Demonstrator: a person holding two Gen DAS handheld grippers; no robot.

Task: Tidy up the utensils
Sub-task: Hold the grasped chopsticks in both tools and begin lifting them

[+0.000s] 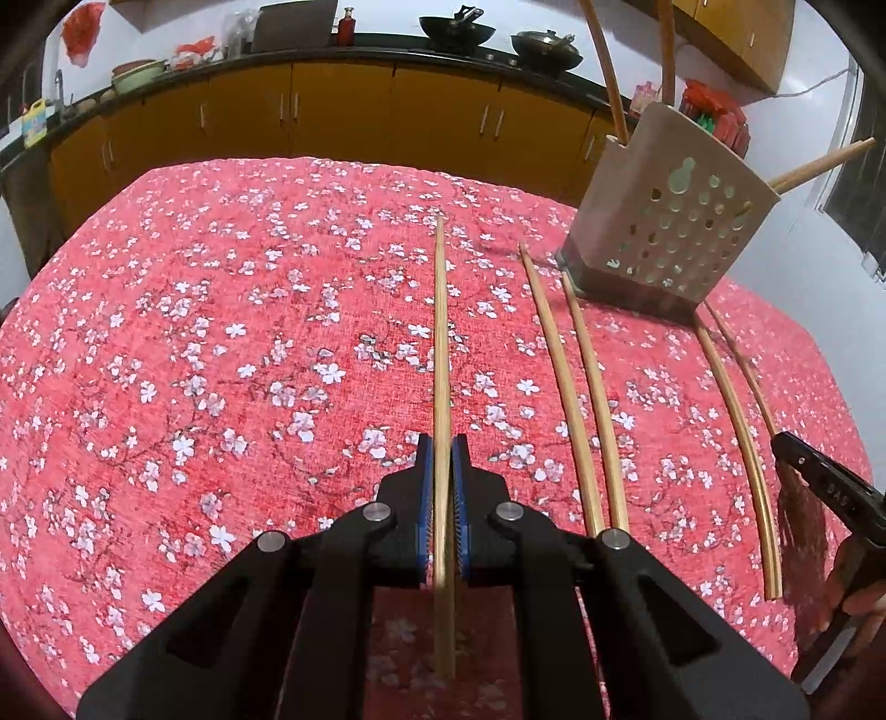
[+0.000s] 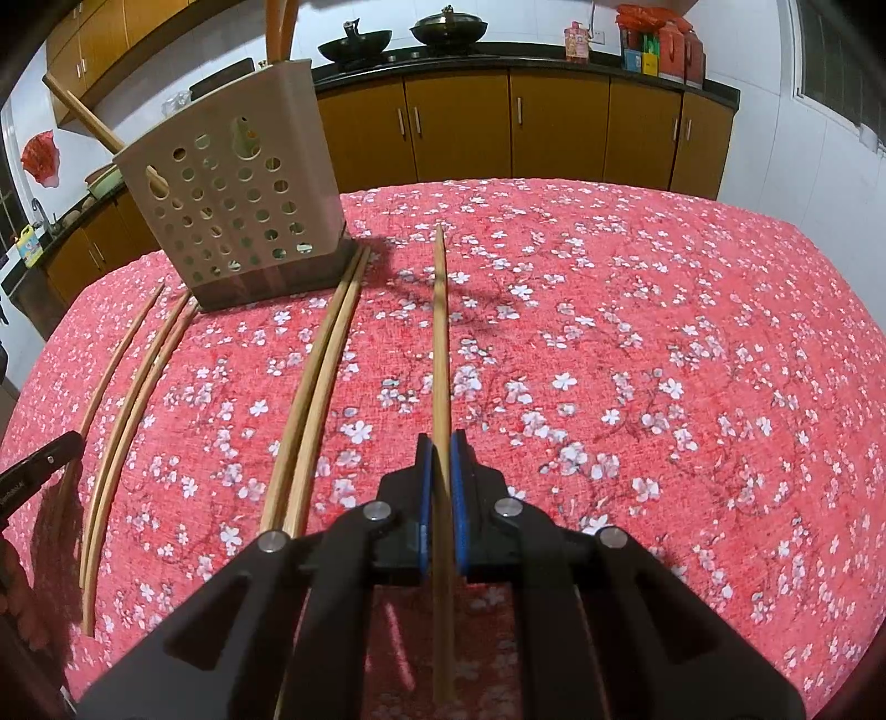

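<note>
left gripper [image 1: 442,443]: jaws pinch one long thin wooden chopstick [image 1: 441,332] | right gripper [image 2: 441,443]: jaws pinch another wooden stick [image 2: 440,332] | holder: beige plastic box with round holes [image 1: 670,221], far on the red flowery tablecloth [image 1: 221,332] | tip: lift each stick up straight, drop thin end in the top slowly.

Red floral tablecloth [image 1: 221,360] as landmark. Beyond its far edge: yellow cabinets [image 1: 343,111] under dark countertop [image 1: 387,52]. Two black woks [image 2: 354,44] up there, red bottle [image 1: 347,25] nearby.
</note>
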